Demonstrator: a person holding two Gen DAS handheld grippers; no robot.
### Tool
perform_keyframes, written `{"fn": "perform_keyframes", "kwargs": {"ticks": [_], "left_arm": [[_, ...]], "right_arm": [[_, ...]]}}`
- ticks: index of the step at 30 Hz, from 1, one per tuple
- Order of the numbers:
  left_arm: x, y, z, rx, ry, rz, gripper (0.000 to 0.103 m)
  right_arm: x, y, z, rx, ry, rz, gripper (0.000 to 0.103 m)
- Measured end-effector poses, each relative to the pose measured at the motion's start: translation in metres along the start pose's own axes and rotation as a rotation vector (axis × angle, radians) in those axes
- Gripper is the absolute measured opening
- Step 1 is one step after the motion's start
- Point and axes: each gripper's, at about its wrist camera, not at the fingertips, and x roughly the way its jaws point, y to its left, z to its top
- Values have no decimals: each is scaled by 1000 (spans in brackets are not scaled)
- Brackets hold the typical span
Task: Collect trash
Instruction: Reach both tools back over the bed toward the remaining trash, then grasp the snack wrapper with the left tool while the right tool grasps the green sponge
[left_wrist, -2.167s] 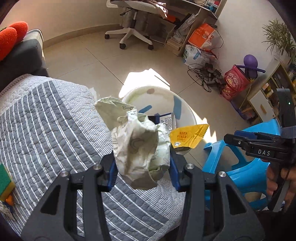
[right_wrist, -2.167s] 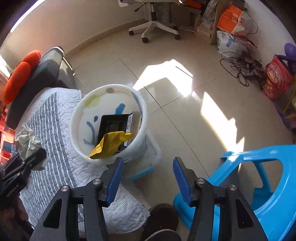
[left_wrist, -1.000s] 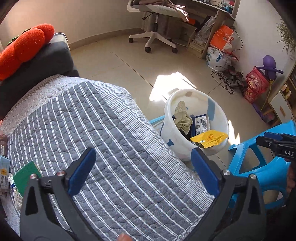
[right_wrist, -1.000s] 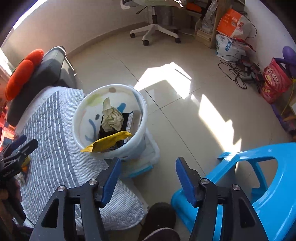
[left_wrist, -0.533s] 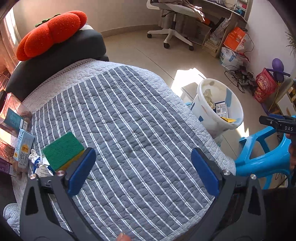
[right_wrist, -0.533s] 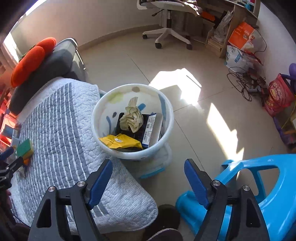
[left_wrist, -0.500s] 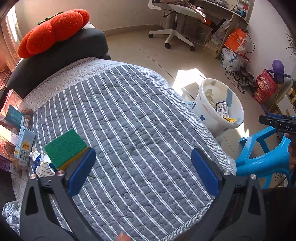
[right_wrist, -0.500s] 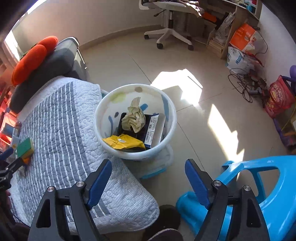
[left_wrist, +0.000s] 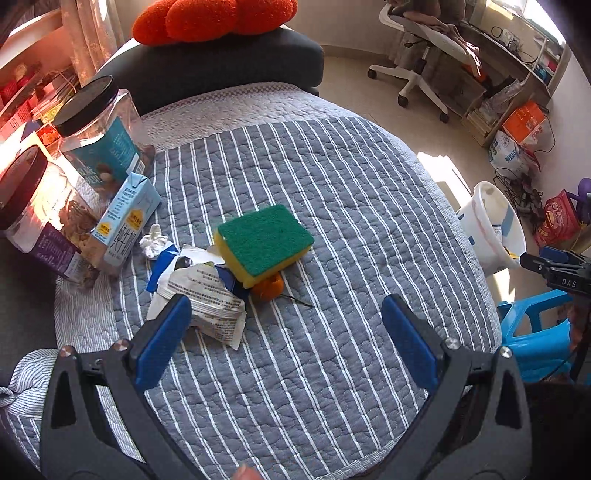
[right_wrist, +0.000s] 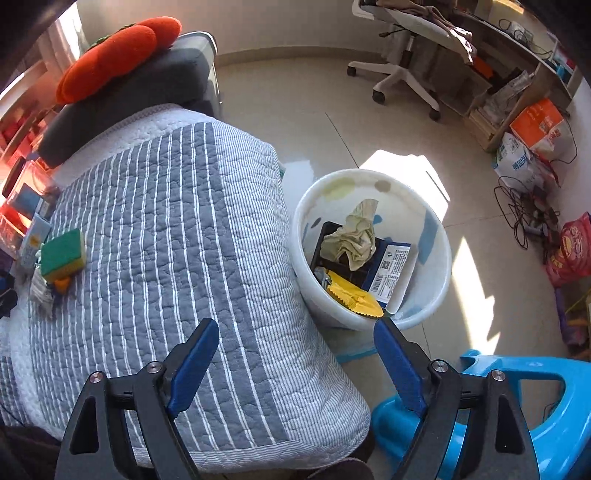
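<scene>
My left gripper (left_wrist: 291, 334) is open and empty above the grey striped quilt (left_wrist: 332, 206). Just ahead on the left lie a crumpled white wrapper (left_wrist: 205, 295), a torn blue-and-white wrapper (left_wrist: 166, 260) and a small white paper wad (left_wrist: 153, 242). A green-and-yellow sponge (left_wrist: 264, 243) rests on a small orange fruit (left_wrist: 267, 286). My right gripper (right_wrist: 295, 363) is open and empty over the quilt's edge, next to the white bin (right_wrist: 436, 236). The bin holds crumpled paper (right_wrist: 351, 240), a yellow wrapper (right_wrist: 354, 295) and a blue-white packet (right_wrist: 388, 275).
A milk carton (left_wrist: 125, 225) and two black-lidded jars (left_wrist: 99, 133) stand at the quilt's left. A blue plastic stool (right_wrist: 517, 417) stands right of the bin. An orange cushion (left_wrist: 214, 14) lies on a dark seat. An office chair (right_wrist: 402, 44), boxes and cables sit across the floor.
My left gripper dropped the crumpled paper into the bin, opened, and swung left over the quilt to the trash pile. My right gripper shifted left and opened wider.
</scene>
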Motion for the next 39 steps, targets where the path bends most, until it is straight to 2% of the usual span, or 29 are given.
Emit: {"fn": "perform_keyframes", "kwargs": {"ticks": [6, 9, 12, 15, 17, 19, 25, 27, 31, 33, 39], "left_arm": [[17, 34, -5, -40, 83, 43, 102], [33, 51, -5, -63, 129, 88, 102], [47, 73, -5, -179, 153, 120, 102], [58, 96, -6, -353, 162, 70, 102], [66, 104, -8, -433, 171, 32, 102], [73, 106, -7, -457, 176, 28, 102], [88, 103, -4, -459, 171, 77, 94], [93, 103, -5, -454, 186, 74, 78], [96, 105, -9, -457, 219, -25, 58], [93, 105, -11, -434, 231, -58, 43], [71, 107, -22, -367, 237, -89, 13]], "right_arm": [[8, 46, 11, -42, 16, 34, 87], [12, 67, 14, -72, 23, 42, 87], [16, 84, 16, -97, 32, 45, 87], [21, 97, 18, -112, 40, 46, 87], [25, 104, 20, -119, 46, 46, 87], [28, 108, 21, -125, 50, 46, 87], [36, 117, 24, -131, 65, 43, 87], [38, 119, 26, -128, 68, 44, 87], [41, 125, 28, -132, 71, 46, 87], [42, 130, 29, -139, 71, 50, 87], [47, 157, 31, -174, 74, 66, 87]]}}
